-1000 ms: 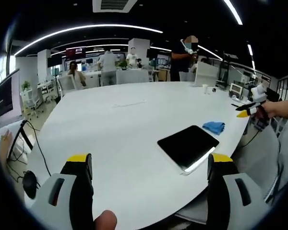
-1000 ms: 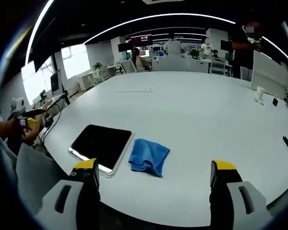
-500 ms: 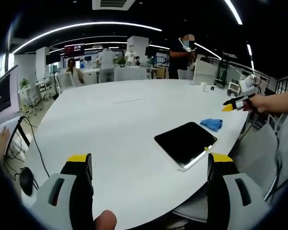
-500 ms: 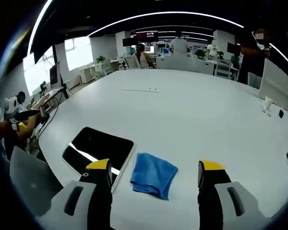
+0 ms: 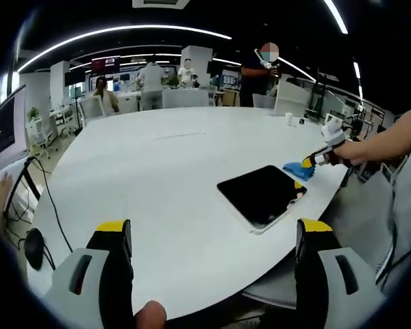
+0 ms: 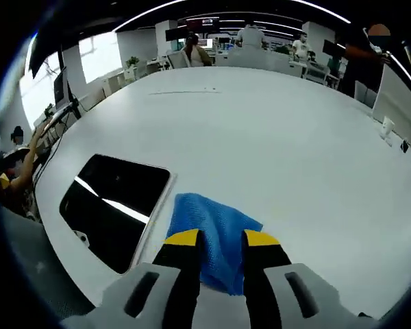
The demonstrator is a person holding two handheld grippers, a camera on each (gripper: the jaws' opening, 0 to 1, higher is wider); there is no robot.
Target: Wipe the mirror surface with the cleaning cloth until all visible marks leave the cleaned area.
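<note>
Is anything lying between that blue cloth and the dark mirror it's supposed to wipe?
Nothing visible does. The blue cloth lies right beside the mirror on bare white table, with the right gripper at the cloth.

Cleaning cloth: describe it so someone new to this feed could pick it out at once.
Start at the big white table. Near its edge lies a dark rectangular mirror; just beside the mirror's long side sits the cleaning cloth, with the right gripper straddling its near edge. It is the only bright blue, soft, crumpled thing there.
</note>
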